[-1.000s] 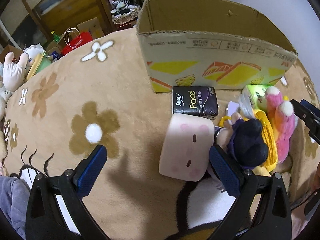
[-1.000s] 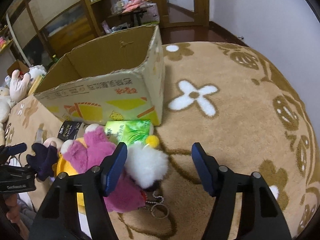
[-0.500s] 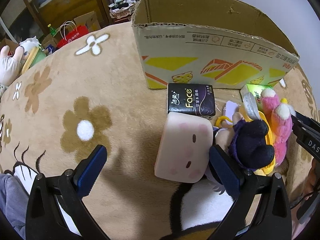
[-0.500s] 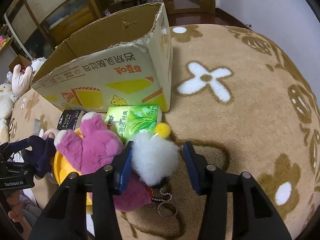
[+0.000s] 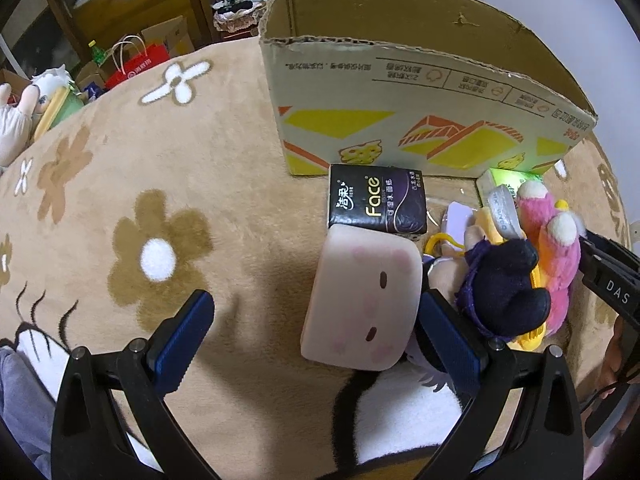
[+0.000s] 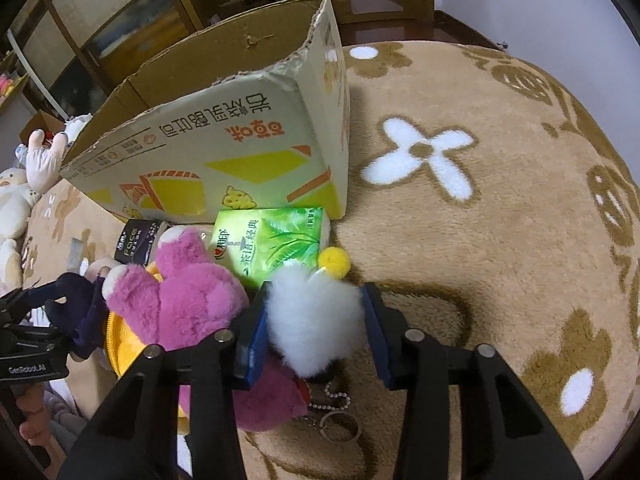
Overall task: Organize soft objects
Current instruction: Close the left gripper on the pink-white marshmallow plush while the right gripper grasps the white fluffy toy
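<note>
My right gripper [image 6: 316, 326] is shut on a white fluffy pompom keychain [image 6: 314, 322] with a yellow ball [image 6: 334, 263] and a bead chain with ring [image 6: 338, 420]. A pink plush bear [image 6: 180, 300] lies to its left, touching a dark purple plush [image 6: 82, 314]. My left gripper [image 5: 316, 340] is open low over the rug; its right finger [image 5: 448, 334] sits between a pale pink square plush [image 5: 362, 298] and the purple plush [image 5: 506, 288]. An open cardboard box [image 5: 420, 92] stands behind the pile; it also shows in the right wrist view [image 6: 224, 144].
A black Face tissue pack [image 5: 378, 206] and a green tissue pack [image 6: 272, 244] lie against the box. A yellow pouch [image 6: 116, 352] lies under the plushes. The beige flower rug [image 5: 140, 220] extends left. White plush toys [image 6: 16, 196] and shopping bags [image 5: 134, 64] lie beyond its edge.
My right gripper moved forward and closed from open onto the white pompom. My left gripper edged slightly toward the pink square plush and stayed open.
</note>
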The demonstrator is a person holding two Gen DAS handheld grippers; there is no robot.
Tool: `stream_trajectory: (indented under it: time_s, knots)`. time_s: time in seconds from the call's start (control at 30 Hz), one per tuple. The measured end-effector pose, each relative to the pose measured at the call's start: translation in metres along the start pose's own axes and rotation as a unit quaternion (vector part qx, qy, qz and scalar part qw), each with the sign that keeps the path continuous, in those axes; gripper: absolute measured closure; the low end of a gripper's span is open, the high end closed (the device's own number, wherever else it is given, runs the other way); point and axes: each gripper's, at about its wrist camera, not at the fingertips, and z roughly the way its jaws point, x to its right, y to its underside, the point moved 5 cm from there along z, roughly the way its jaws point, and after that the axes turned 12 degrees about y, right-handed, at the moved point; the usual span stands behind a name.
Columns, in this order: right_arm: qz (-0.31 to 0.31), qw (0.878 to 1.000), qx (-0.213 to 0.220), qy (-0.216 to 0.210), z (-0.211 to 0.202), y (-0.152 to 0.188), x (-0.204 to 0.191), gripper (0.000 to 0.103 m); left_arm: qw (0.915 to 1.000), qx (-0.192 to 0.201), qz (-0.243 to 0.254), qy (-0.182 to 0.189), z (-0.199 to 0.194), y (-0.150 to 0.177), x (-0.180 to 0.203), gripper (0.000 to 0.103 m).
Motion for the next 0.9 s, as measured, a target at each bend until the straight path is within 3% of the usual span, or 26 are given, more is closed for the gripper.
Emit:
stream_trajectory:
  time_s: [0.27, 0.43, 0.53, 0.67, 0.9]
  knots:
    - [-0.008, 1.000, -0.007, -0.011, 0.001, -0.001, -0.004, 0.077, 0.9995, -0.007, -0.022, 0.024, 0.003, -0.004, -0.004, 0.005]
    - [-0.011, 1.000, -0.011, -0.009, 0.000, 0.000, -0.007, 0.078, 0.9998, -0.008, -0.011, 0.014, 0.005, -0.004, -0.001, 0.006]
    - [-0.002, 1.000, -0.013, -0.012, -0.001, 0.000, -0.004, 0.078, 0.9985, -0.012, -0.035, 0.040, 0.006, -0.004, -0.007, 0.012]
    - [0.011, 1.000, -0.013, -0.013, -0.004, -0.002, 0.005, 0.078, 0.9989, -0.013, -0.026, 0.036, 0.008, -0.005, -0.006, 0.023]
    - [0.018, 0.999, -0.026, -0.019, 0.000, -0.001, 0.006, 0.078, 0.9987, -0.017, -0.026, 0.039, 0.014, -0.007, -0.006, 0.026]
